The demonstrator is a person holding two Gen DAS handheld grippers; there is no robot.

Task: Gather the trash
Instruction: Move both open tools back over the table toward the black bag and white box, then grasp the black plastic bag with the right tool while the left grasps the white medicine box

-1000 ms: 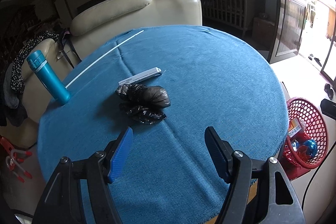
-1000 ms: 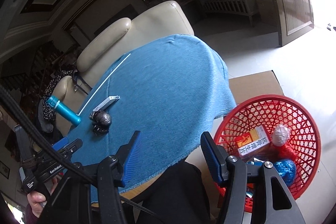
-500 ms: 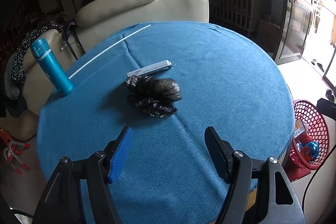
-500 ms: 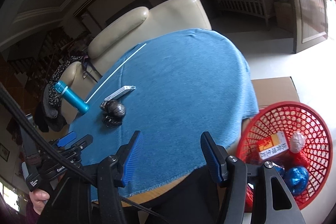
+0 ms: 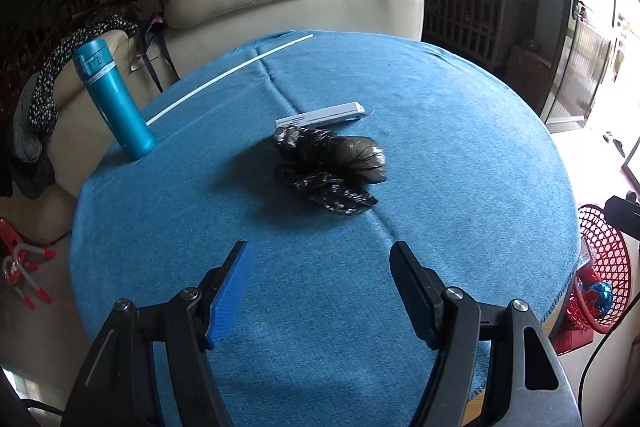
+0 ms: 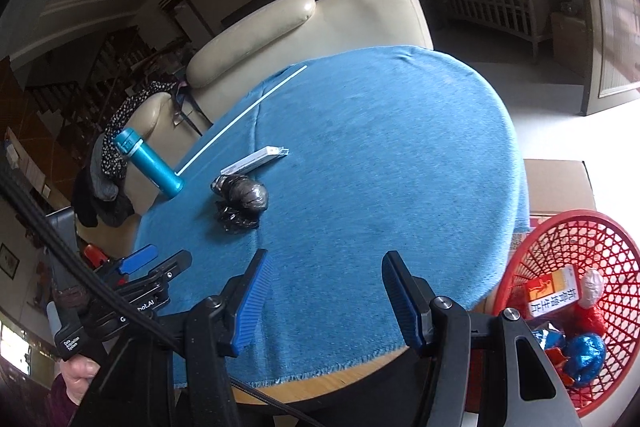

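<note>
Left wrist: both grippers gape empty, black bag now nearer.

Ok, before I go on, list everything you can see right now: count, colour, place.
black plastic bags: crumpled cluster, black, table centre
flat box: 1, white, just behind the bags
bottle: 1, teal, upright at table's left edge
thin rod: 1, white, far left of table
tablecloth: 1, blue, over round table
basket: 1, red, on floor right of table, holding wrappers
sofa: 1, cream, behind table
left gripper: open, empty
right gripper: open, empty
</note>
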